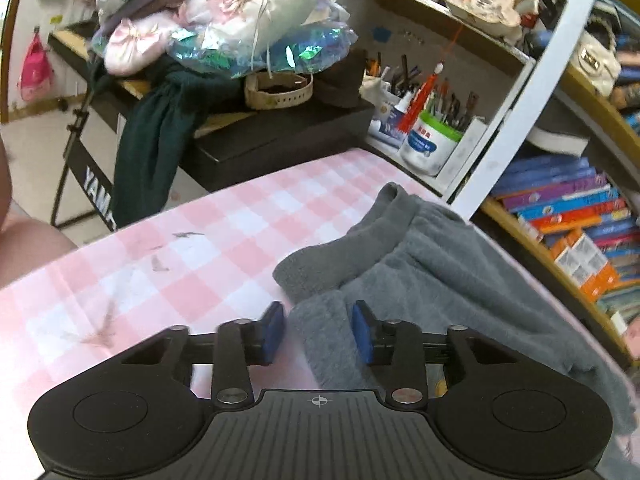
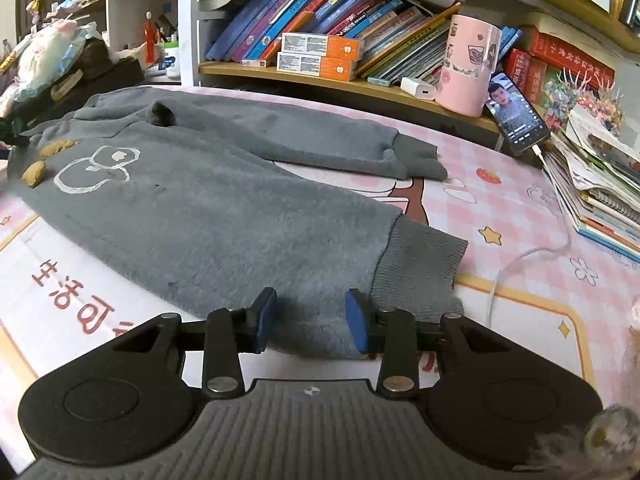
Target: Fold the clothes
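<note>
A grey fleece sweatshirt (image 2: 192,200) with a white outline drawing on its front lies spread on the pink checked tablecloth (image 2: 520,208). One sleeve (image 2: 320,140) stretches toward the shelf. My right gripper (image 2: 310,318) is open, its blue pads either side of the lower edge beside the ribbed hem (image 2: 424,256). In the left wrist view the sweatshirt (image 1: 440,280) lies at the right with a sleeve cuff (image 1: 388,204) pointing away. My left gripper (image 1: 318,330) is open over the garment's near edge.
Bookshelves (image 2: 320,20) line the table's far side. A pink mug (image 2: 468,64), a lit phone (image 2: 516,116) with its white cable (image 2: 520,264) and a paper stack (image 2: 600,184) sit at the right. A keyboard stand piled with bags (image 1: 224,40) stands beyond the table's left end.
</note>
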A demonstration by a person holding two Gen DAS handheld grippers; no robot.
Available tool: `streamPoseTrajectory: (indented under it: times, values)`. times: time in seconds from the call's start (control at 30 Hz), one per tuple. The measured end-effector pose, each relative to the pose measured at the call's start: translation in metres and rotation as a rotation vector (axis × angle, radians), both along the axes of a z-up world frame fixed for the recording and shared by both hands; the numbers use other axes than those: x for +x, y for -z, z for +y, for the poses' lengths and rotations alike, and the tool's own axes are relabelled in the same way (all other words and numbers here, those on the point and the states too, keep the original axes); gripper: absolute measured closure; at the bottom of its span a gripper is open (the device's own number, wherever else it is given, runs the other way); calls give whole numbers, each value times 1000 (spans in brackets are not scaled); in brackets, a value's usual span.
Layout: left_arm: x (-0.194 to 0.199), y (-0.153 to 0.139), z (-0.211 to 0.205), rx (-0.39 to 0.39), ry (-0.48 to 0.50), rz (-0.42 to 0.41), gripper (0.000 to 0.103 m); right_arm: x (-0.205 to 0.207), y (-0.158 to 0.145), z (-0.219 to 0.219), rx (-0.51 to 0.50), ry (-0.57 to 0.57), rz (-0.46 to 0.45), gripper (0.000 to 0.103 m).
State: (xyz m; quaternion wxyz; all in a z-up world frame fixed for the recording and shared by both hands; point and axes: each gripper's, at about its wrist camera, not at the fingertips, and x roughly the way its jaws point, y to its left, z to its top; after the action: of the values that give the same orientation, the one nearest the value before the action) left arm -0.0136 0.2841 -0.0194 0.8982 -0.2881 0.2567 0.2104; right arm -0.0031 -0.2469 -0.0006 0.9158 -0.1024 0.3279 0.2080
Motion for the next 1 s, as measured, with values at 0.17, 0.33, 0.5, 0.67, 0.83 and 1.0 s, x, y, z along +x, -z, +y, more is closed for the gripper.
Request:
streamPoseTrajectory:
  times: [0.17,0.33,0.5,0.67,0.83,1.0]
  values:
    - [-17,-1,17,-66,-51,-52,89,-9,-1,0,48,-21,37,68]
    - [-26,2,25,-69,-43,-43,89,-13,0,4,61,-43,40,68]
    - [-28,3,21,-48,-28,-36,89,-14,1,0,61,-27,30,73]
    - [-29,0,11,-17,10,-18,88,-9,0,-9,30,18,17,77]
    - [-32,3,15,-41,7,-27,88,-14,0,-7,14,13,11,75]
    - [-30,1,11,-3,14,-7,84,-14,0,-7,25,18,11,75]
